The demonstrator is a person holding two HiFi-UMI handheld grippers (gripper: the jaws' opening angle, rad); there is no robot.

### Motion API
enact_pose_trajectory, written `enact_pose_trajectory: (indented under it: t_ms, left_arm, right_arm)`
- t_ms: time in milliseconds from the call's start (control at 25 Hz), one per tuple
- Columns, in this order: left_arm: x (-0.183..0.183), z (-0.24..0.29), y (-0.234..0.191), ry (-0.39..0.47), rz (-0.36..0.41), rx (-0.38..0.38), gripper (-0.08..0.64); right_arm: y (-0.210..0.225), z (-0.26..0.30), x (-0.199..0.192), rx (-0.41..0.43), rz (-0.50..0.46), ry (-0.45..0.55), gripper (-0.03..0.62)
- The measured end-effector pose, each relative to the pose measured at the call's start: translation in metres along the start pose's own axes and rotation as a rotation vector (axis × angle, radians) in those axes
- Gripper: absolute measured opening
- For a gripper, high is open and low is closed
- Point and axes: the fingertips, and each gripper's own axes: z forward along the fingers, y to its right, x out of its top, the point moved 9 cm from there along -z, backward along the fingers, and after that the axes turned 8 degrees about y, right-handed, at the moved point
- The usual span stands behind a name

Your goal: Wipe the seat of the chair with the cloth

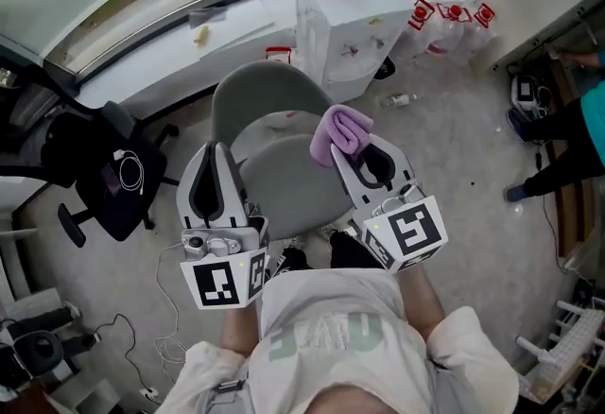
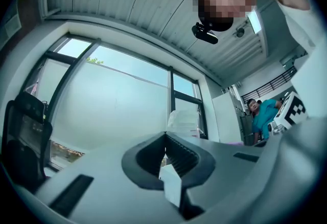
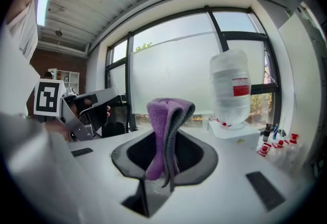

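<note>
Purple cloth (image 1: pixel 340 132) pinched in right gripper (image 1: pixel 354 155) over grey chair seat (image 1: pixel 284 187); left gripper (image 1: pixel 218 153) closed, empty

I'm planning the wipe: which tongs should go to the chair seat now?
Right. The right tongs are shut on the purple cloth above the grey seat; the left tongs are shut with nothing in them.

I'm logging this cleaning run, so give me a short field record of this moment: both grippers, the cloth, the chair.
left gripper: shut, empty, over the seat's left side
right gripper: shut on the purple cloth
purple cloth: folded, sticking out past the jaws; contact with the seat cannot be told
grey chair: seat bare
behind chair: white water dispenser
</note>
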Motion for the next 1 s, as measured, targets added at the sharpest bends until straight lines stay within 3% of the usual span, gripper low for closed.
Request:
enact_pose_trajectory:
  t_ms: [120,240,400,600,800,1000]
  left_arm:
    - [-0.011,-0.018,-0.019,-0.033,0.034,0.095,0.012]
    - [-0.04,-0.03,-0.049,-0.068,0.079,0.151,0.012]
    - [-0.113,-0.061,-0.084,-0.095,-0.014,0.222,0.012]
    - [-0.2,-0.122,-0.101,-0.164,0.017,0.285,0.012]
    - [-0.27,-0.168,-0.117,-0.216,0.024,0.345,0.012]
    - [-0.304,-0.205,-0.116,-0.283,-0.034,0.397,0.012]
  right_arm:
    - [-0.006,0.029,-0.023,0.094,0.053,-0.081,0.095]
    - [-0.013,0.075,-0.069,0.182,0.162,-0.179,0.095]
    - [-0.029,0.143,-0.175,0.314,0.26,-0.341,0.095]
    - [-0.066,0.197,-0.329,0.408,0.372,-0.576,0.094]
    - [-0.1,0.24,-0.449,0.466,0.466,-0.796,0.094]
    - [-0.13,0.253,-0.523,0.442,0.504,-0.957,0.094]
